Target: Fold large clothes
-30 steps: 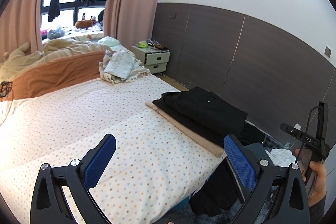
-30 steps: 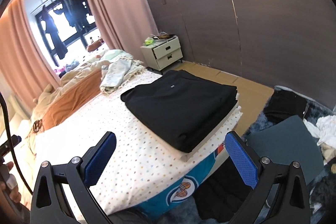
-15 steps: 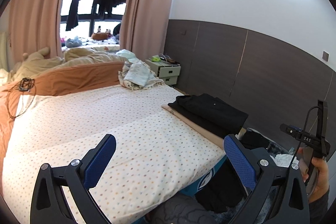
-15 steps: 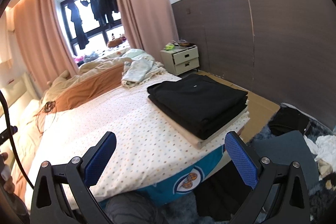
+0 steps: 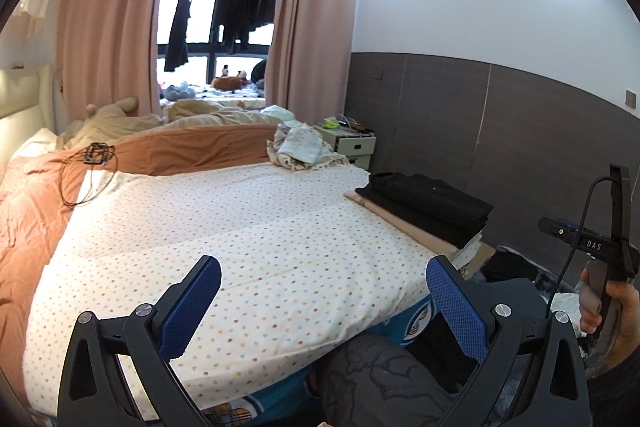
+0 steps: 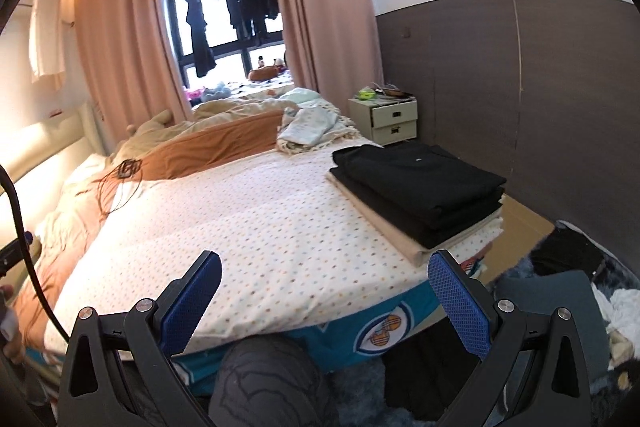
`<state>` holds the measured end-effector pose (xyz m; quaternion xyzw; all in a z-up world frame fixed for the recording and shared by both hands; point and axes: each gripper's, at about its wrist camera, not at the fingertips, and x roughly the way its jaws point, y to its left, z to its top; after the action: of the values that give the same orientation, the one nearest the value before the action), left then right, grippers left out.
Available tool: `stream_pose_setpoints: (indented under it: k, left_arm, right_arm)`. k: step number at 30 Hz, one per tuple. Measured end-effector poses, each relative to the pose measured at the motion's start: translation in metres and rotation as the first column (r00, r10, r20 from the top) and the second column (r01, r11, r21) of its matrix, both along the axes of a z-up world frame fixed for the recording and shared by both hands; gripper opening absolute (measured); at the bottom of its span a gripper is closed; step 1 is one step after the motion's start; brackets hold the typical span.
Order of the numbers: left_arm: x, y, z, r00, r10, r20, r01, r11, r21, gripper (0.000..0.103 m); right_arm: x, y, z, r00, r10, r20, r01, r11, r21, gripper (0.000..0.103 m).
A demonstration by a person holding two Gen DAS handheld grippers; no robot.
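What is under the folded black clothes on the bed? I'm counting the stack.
Under the black clothes lies a folded beige piece, resting on the dotted sheet. Only its edges show; anything else between is covered.

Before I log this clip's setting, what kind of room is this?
A home bedroom, most likely. A bed with a dotted sheet fills the view, a bedside cabinet stands by the wall, and folded clothes are stacked at the bed's corner.

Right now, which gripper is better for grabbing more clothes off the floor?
Probably the right gripper: open and empty, with the loose floor clothes on its side. The left gripper, also open, faces mostly the bed.
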<state>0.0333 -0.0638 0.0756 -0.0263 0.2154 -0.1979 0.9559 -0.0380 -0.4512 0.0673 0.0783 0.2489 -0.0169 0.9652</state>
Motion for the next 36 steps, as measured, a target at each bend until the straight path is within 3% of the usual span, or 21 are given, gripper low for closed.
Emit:
stream_pose_setpoints:
  k: [5, 10, 13, 17, 27, 36]
  left_arm:
    - [-0.018, 0.011, -0.015, 1.0, 0.027, -0.015, -0.028, 0.999, -0.036, 0.103]
    - [-0.035, 0.013, -0.026, 0.995, 0.095, -0.012, -0.095, 0.995, -0.01, 0.103]
    - [-0.038, 0.016, -0.029, 0.994, 0.107, -0.018, -0.107, 0.994, -0.029, 0.103]
    - [-0.044, 0.015, -0.029, 0.991, 0.131, 0.012, -0.131, 0.991, 0.006, 0.103]
    - [-0.053, 0.019, -0.029, 0.99, 0.135, 0.028, -0.135, 0.991, 0.005, 0.103]
    - [-0.056, 0.02, -0.028, 0.991, 0.132, 0.036, -0.132, 0.991, -0.002, 0.103]
  right_arm:
    - [-0.019, 0.011, -0.017, 0.998, -0.034, 0.049, 0.031, 0.998, 0.058, 0.103]
    - [-0.032, 0.032, -0.033, 0.996, -0.038, 0.076, 0.035, 0.999, 0.04, 0.103]
    - [-0.029, 0.043, -0.037, 0.998, -0.004, 0.06, 0.003, 1.0, 0.023, 0.103]
    - [-0.023, 0.05, -0.041, 0.999, 0.022, 0.036, -0.024, 0.998, 0.05, 0.103]
    - [-0.03, 0.061, -0.041, 0.999, 0.027, 0.045, -0.028, 0.999, 0.027, 0.103]
    - [-0.025, 0.06, -0.047, 0.999, 0.039, 0.012, -0.04, 0.997, 0.067, 0.103]
